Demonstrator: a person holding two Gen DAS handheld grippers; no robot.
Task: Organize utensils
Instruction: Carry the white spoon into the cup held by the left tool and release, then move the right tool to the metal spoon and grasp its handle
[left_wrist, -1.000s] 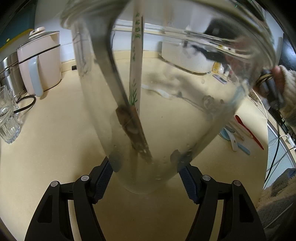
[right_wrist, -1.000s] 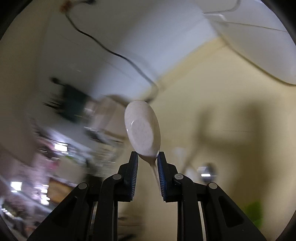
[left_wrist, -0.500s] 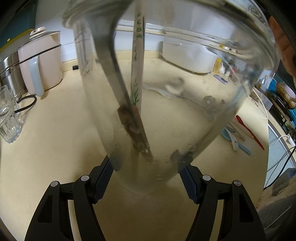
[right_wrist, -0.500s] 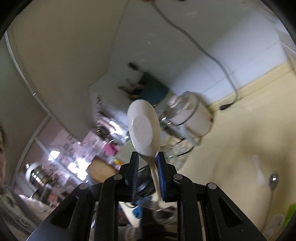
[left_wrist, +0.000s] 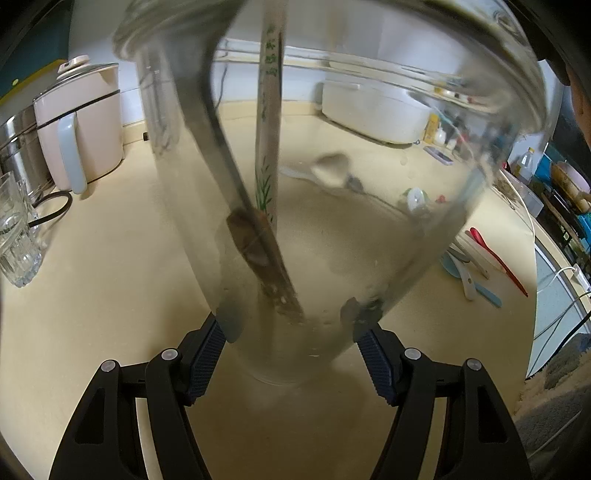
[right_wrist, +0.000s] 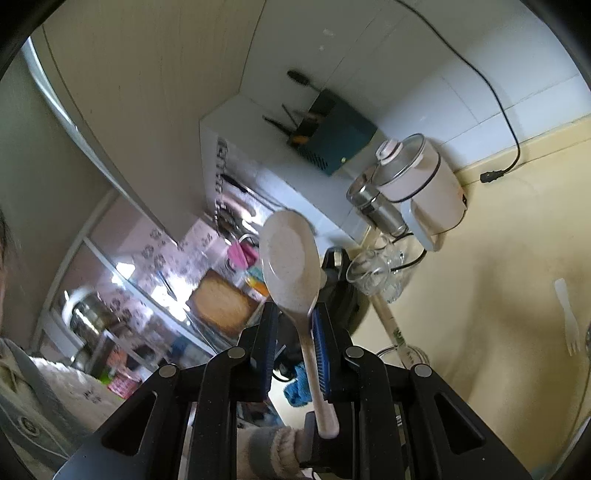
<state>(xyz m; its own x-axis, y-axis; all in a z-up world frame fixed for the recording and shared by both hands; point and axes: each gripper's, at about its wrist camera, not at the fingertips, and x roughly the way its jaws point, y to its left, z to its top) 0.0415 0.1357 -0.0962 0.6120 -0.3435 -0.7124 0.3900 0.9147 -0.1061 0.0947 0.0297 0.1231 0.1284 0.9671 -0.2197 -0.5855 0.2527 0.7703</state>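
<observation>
Swung away from the blank wall, the right claw (right_wrist: 293, 325) now faces kitchen shelves, pinching a speckled beige spoon (right_wrist: 291, 269) bowl-up; the left claw (left_wrist: 290, 347) clamps a clear glass jar (left_wrist: 332, 184) on the smooth desk (left_wrist: 110, 277).

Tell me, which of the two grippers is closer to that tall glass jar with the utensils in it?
Left. The left gripper has the glass jar between its fingers, pads at its base. The right gripper is up in the air, clamped on a pale spoon, not touching the jar.
</observation>
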